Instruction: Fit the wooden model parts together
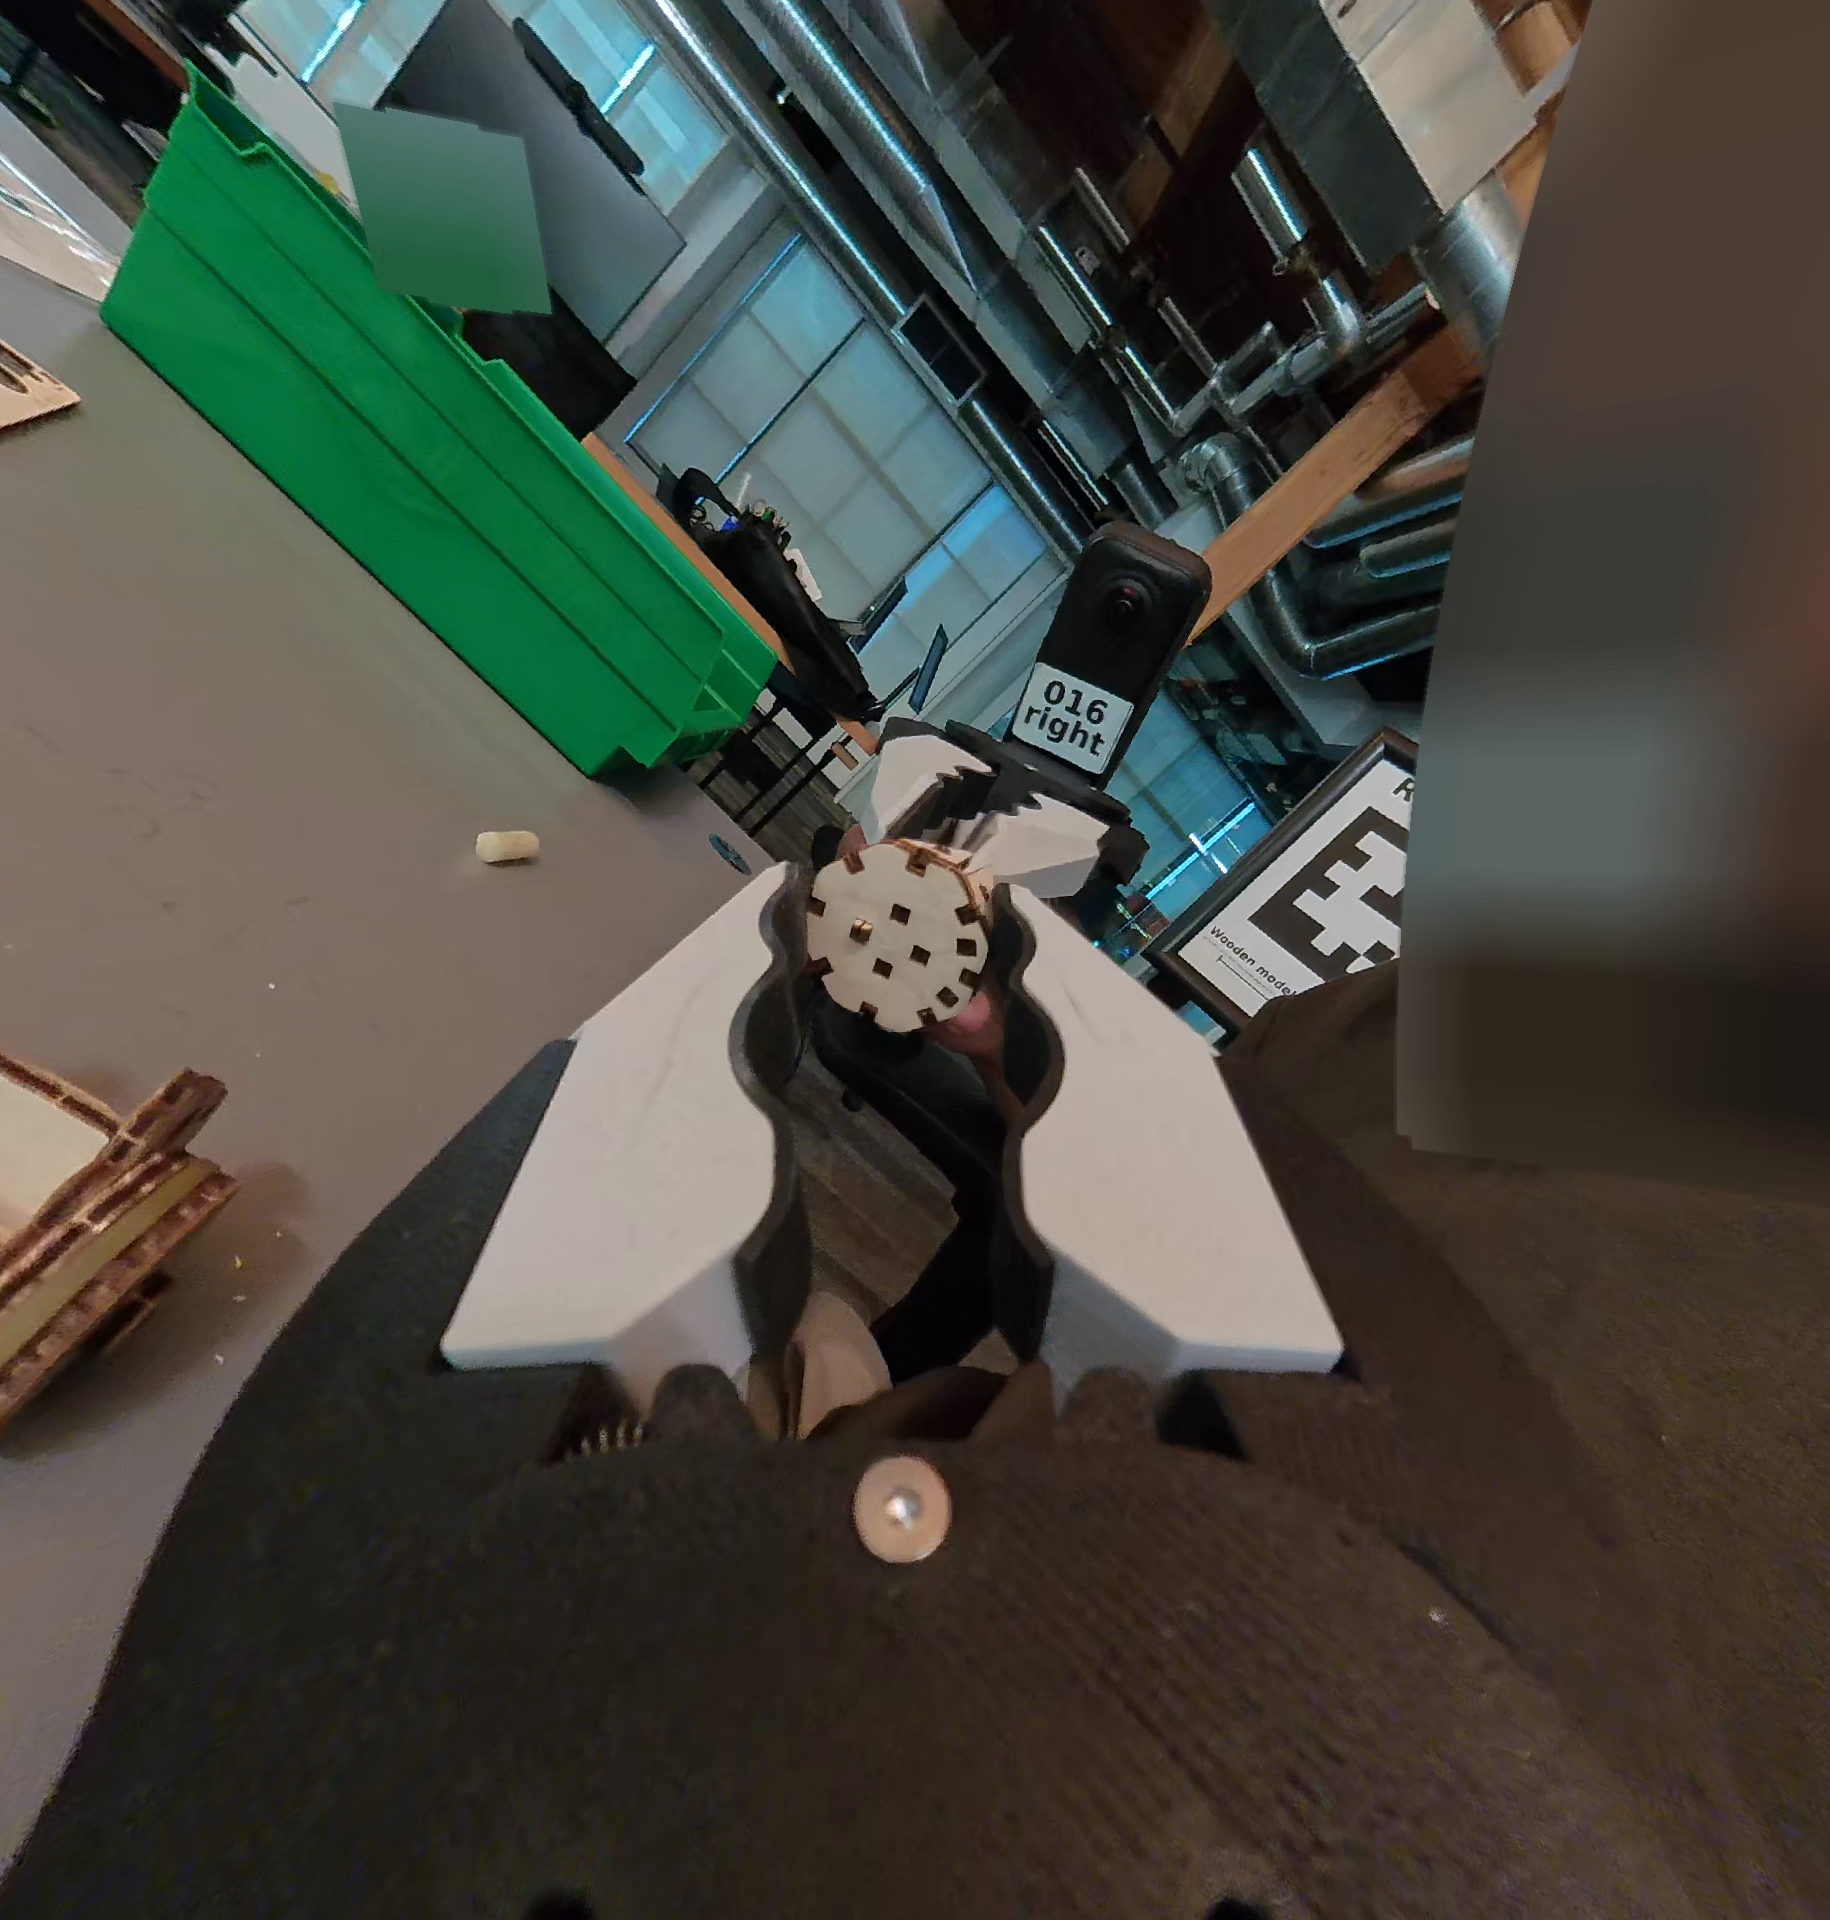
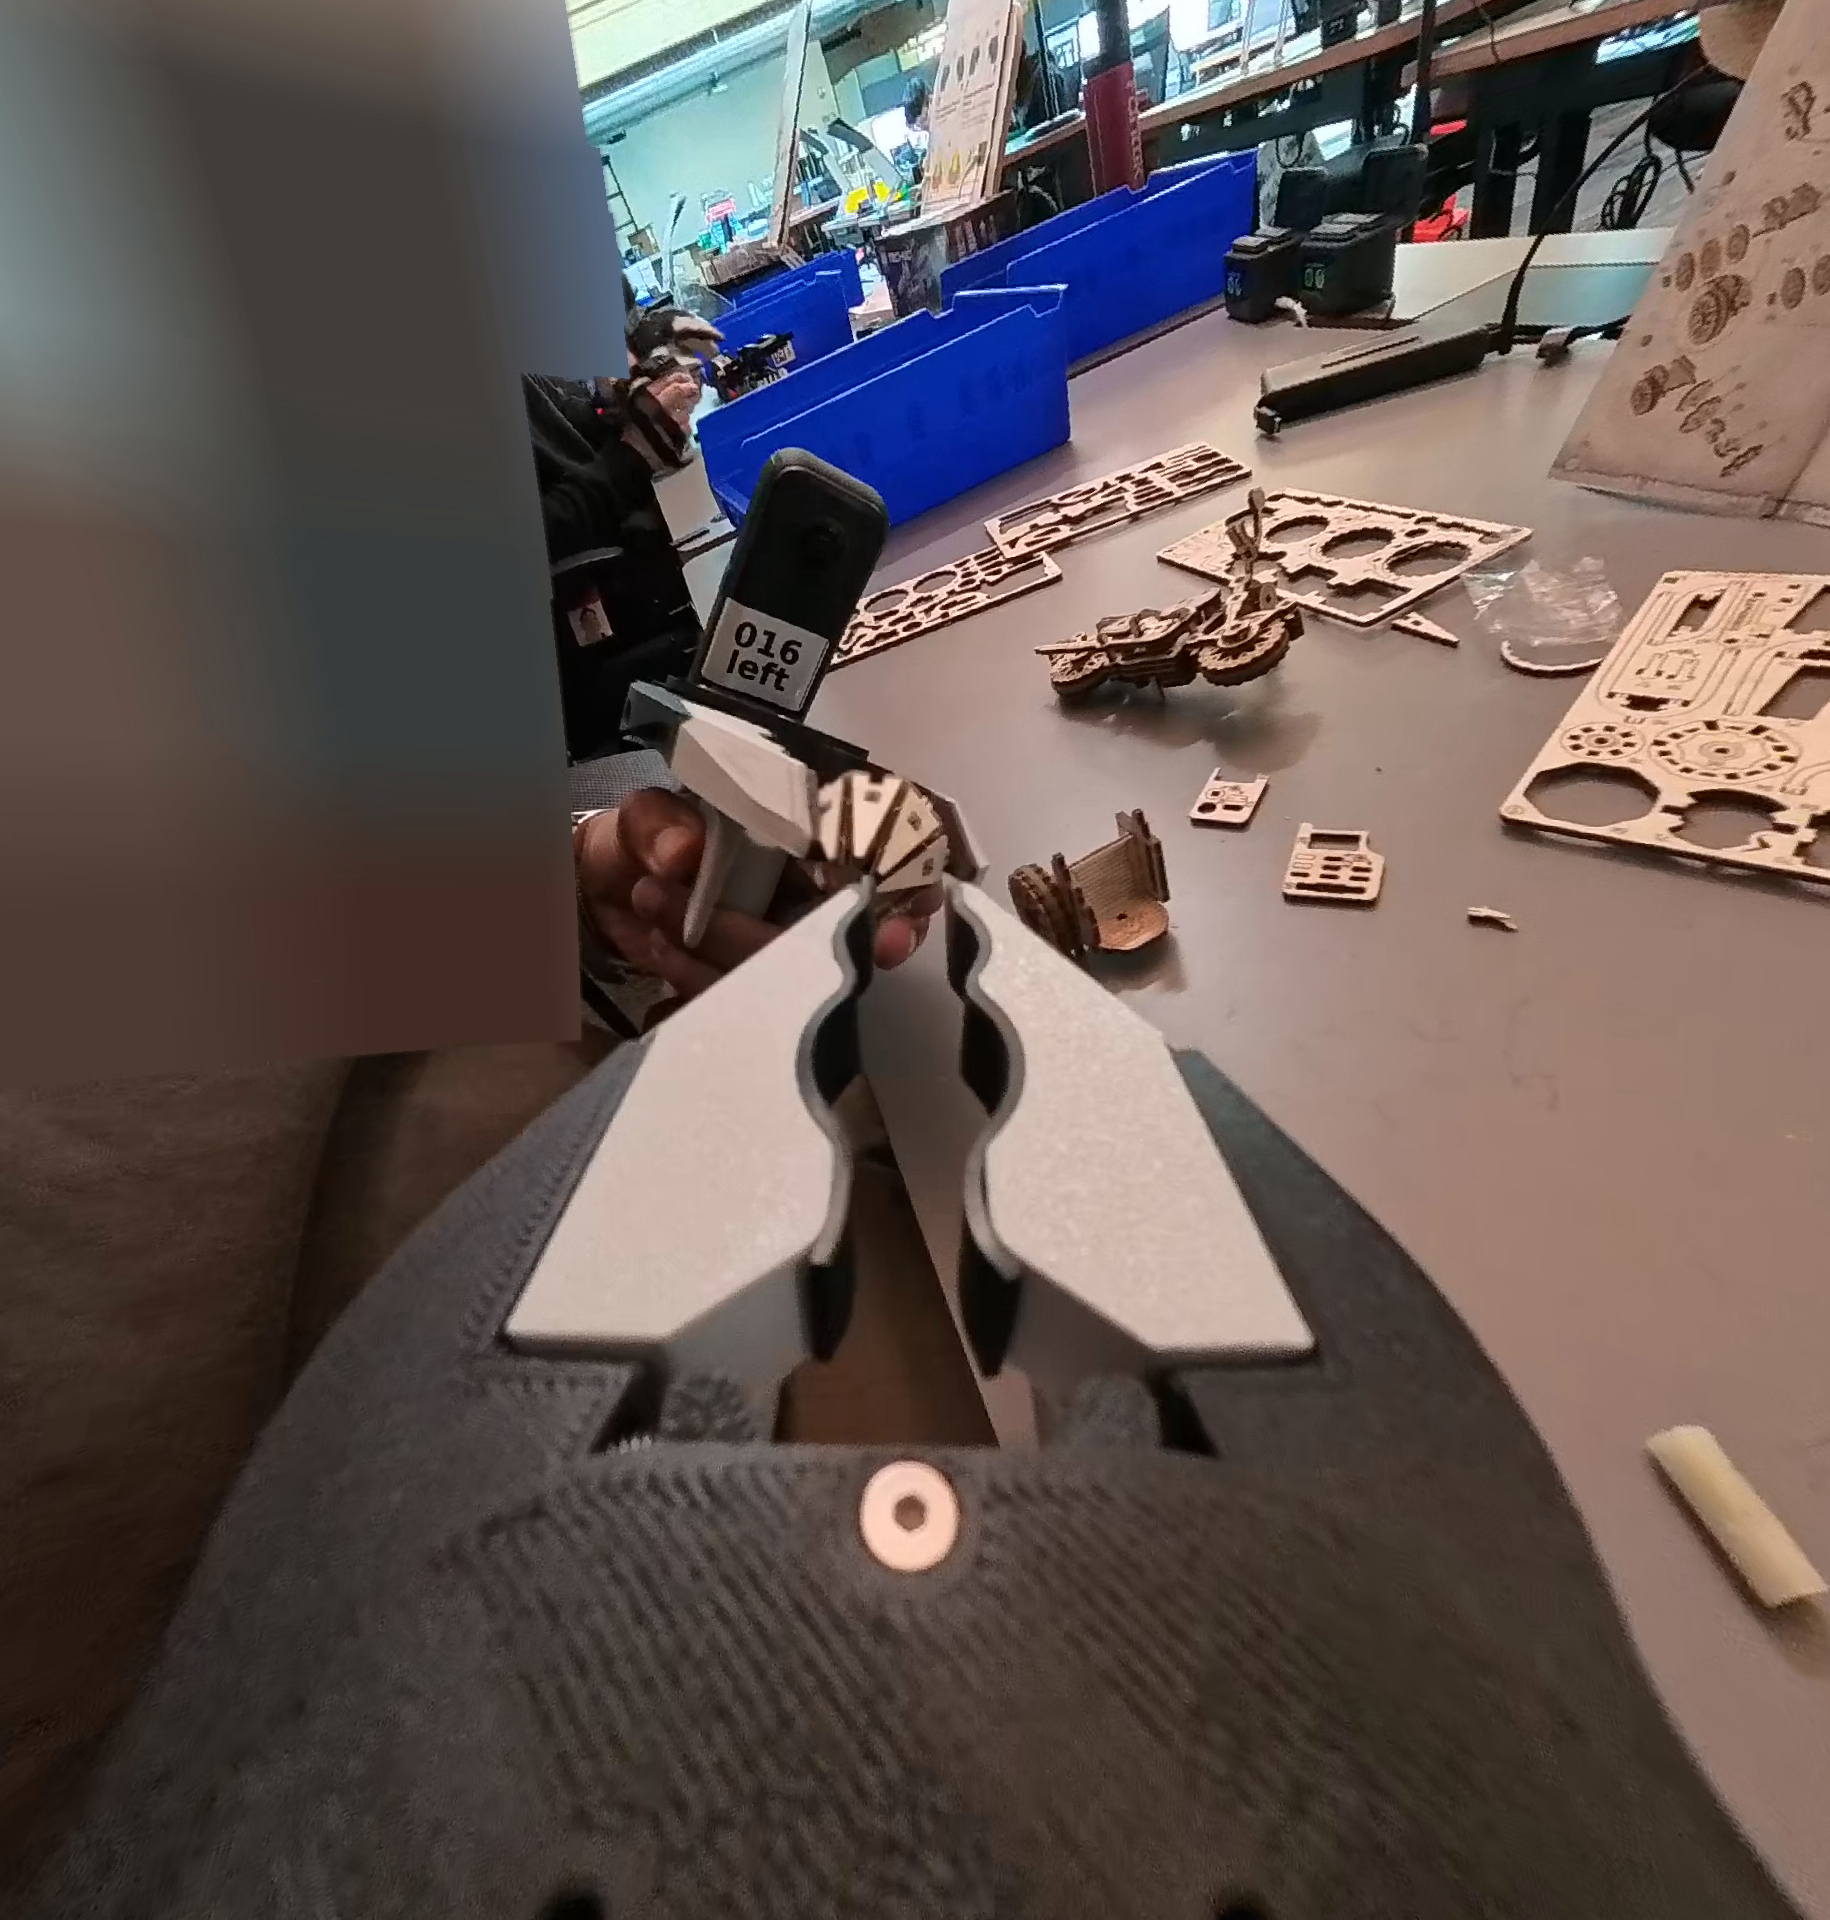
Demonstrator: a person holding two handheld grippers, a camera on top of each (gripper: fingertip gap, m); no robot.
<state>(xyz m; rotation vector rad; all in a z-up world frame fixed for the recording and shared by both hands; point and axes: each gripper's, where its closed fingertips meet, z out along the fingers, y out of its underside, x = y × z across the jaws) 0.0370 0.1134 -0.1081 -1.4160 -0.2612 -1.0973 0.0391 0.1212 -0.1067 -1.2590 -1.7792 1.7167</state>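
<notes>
A small round wooden drum (image 1: 895,940), pale with several square slots, is held in the air between both grippers. My left gripper (image 1: 900,914) is shut on it, one fingertip on each side. In the right wrist view the drum (image 2: 880,831) sits at the tips of my right gripper (image 2: 908,891), which close on its lower edge. The left gripper (image 2: 755,800) shows there on the drum's far side, with a hand on it. The right gripper (image 1: 968,821) shows behind the drum in the left wrist view.
On the grey table (image 2: 1306,1091) lie a wooden motorcycle model (image 2: 1181,644), several punched part sheets (image 2: 1711,717), a small wooden sub-assembly (image 2: 1098,883) and a pale stick (image 2: 1732,1527). Blue bins (image 2: 890,416) stand behind. Green bins (image 1: 423,468) and a wooden frame (image 1: 80,1226) are on the left. Less than 4 cm separates the two grippers' tips.
</notes>
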